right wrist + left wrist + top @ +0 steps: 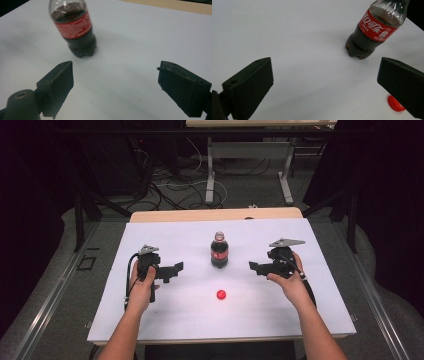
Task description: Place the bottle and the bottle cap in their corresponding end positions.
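- The right gripper (255, 266) has its fingers (58, 82) spread wide with nothing between them; it points inward at the bottle from the right, near but not touching.
- The left gripper (176, 268) likewise has its fingers (249, 85) apart and empty, aimed at the bottle from the other side, likely ready to steady it.
- The cola bottle (219, 251) stands upright between the two grippers on the white tabletop (165, 235), its neck bare.
- The red cap (221, 294) lies apart, nearer the person; to my eye the unscrewing is done, so both grippers stand clear.
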`<control>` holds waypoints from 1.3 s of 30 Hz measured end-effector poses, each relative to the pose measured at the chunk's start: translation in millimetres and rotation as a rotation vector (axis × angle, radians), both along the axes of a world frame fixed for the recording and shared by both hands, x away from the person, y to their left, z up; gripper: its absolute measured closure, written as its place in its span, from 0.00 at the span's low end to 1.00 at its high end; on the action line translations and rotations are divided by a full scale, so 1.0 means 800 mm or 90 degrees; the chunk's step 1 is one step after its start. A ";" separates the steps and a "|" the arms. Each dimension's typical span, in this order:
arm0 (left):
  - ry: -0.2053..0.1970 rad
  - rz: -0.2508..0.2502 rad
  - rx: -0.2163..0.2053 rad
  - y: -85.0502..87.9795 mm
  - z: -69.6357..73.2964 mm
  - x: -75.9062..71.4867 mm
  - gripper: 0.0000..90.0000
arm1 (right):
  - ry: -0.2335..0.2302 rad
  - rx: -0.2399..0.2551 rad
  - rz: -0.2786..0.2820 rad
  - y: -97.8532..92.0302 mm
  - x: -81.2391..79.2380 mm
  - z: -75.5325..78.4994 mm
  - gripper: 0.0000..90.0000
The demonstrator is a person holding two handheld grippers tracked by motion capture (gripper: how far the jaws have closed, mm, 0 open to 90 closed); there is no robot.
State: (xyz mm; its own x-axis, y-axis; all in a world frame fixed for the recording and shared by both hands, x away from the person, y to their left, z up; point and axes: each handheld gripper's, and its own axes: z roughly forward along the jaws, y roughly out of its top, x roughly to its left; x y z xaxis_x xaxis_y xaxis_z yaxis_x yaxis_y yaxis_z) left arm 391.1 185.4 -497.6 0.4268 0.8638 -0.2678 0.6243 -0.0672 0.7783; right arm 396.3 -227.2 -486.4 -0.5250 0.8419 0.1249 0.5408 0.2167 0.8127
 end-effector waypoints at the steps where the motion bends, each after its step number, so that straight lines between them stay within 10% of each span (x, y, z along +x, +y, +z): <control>1: 0.000 0.002 0.001 0.001 0.000 0.000 0.01 | 0.001 -0.003 -0.009 -0.005 0.000 0.000 0.10; 15: 0.014 0.022 0.016 0.016 -0.012 0.007 0.01 | -0.002 -0.043 -0.068 -0.052 0.000 -0.026 0.00; 20: 0.016 0.026 0.012 0.019 -0.016 0.009 0.01 | 0.059 -0.060 -0.101 -0.070 0.004 -0.036 0.01; 39: 0.031 0.052 0.009 0.032 -0.028 0.013 0.01 | 0.079 -0.043 -0.180 -0.097 0.006 -0.077 0.00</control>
